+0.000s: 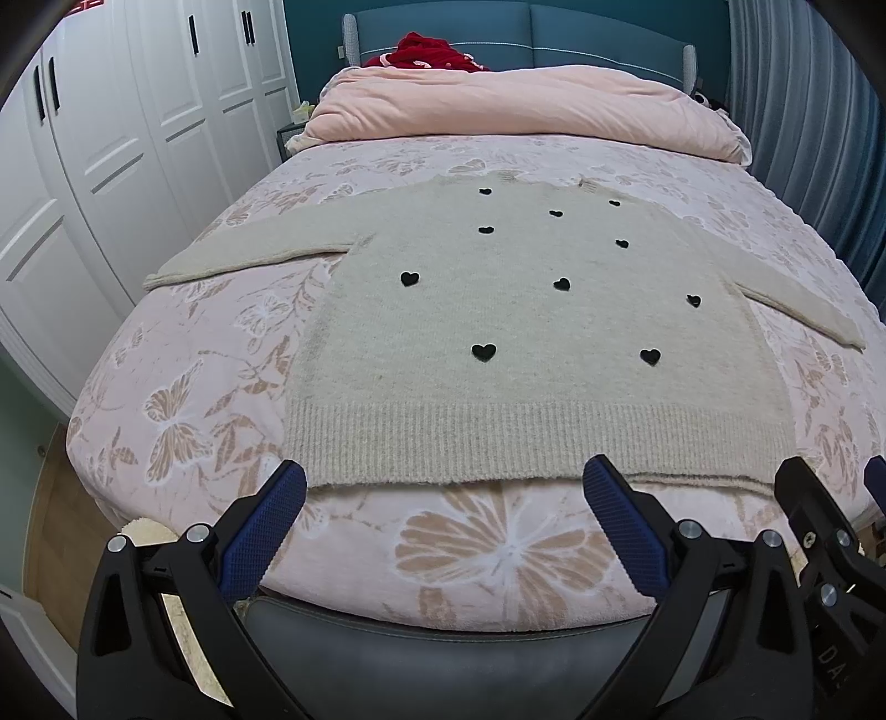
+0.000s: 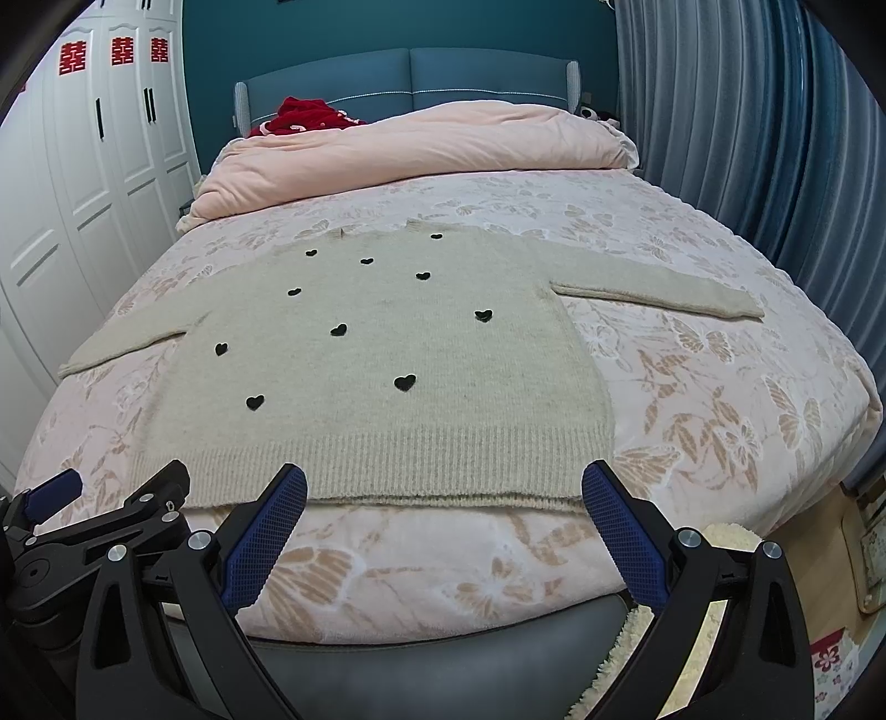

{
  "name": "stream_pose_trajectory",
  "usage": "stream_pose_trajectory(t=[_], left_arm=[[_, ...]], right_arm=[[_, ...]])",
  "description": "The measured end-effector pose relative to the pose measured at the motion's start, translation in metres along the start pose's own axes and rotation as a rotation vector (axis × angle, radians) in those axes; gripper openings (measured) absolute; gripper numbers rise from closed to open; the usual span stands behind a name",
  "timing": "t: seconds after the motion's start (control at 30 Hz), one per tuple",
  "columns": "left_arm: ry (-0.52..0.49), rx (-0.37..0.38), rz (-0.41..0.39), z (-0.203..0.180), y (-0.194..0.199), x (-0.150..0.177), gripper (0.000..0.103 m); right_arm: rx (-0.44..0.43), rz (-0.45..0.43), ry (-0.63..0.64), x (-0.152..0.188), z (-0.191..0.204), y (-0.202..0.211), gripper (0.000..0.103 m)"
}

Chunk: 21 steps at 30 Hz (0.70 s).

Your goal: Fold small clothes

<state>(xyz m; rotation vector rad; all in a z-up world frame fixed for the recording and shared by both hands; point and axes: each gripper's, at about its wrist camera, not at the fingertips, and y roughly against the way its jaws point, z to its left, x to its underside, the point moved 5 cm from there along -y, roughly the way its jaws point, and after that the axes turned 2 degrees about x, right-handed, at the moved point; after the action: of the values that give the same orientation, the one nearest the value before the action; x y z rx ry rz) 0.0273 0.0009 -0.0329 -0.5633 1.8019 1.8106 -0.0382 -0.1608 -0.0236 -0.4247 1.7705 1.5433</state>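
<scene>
A beige knitted sweater [image 1: 531, 321] with small black hearts lies flat on the bed, sleeves spread out to both sides, ribbed hem nearest me. My left gripper [image 1: 443, 482] hovers open just before the hem's left part, nothing between its blue pads. In the right wrist view the same sweater [image 2: 387, 360] fills the middle, and my right gripper [image 2: 443, 482] stands open in front of the hem's right part, also holding nothing. The other gripper shows at the lower right edge [image 1: 825, 531] of the left view and lower left [image 2: 111, 515] of the right view.
The bed carries a pink butterfly-print cover [image 1: 183, 399] and a rolled pink duvet [image 1: 526, 105] at the head, with a red garment [image 1: 426, 52] behind it. White wardrobes [image 1: 111, 138] stand to the left, blue curtains [image 2: 747, 138] to the right. A dark padded bed frame [image 1: 443, 648] runs below my fingers.
</scene>
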Motion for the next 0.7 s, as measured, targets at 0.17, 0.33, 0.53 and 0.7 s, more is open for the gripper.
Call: stream_pose_trajectory(t=[0.17, 0.33, 0.53, 0.7], left_arm=[[-0.002, -0.002, -0.003, 0.0003, 0.0006, -0.0005, 0.098], [-0.004, -0.007, -0.007, 0.0019, 0.0022, -0.0008, 0.098], [-0.005, -0.007, -0.006, 0.0024, 0.0019, -0.0005, 0.098], [-0.004, -0.006, -0.006, 0.0023, 0.0017, -0.0003, 0.098]], right_arm=[[0.002, -0.002, -0.002, -0.0016, -0.0006, 0.0, 0.098], [0.001, 0.003, -0.004, -0.0013, 0.0, -0.0013, 0.098], [-0.001, 0.005, -0.005, -0.0016, -0.0008, -0.0008, 0.098], [0.0, 0.007, -0.005, -0.0002, -0.0001, -0.0021, 0.098]])
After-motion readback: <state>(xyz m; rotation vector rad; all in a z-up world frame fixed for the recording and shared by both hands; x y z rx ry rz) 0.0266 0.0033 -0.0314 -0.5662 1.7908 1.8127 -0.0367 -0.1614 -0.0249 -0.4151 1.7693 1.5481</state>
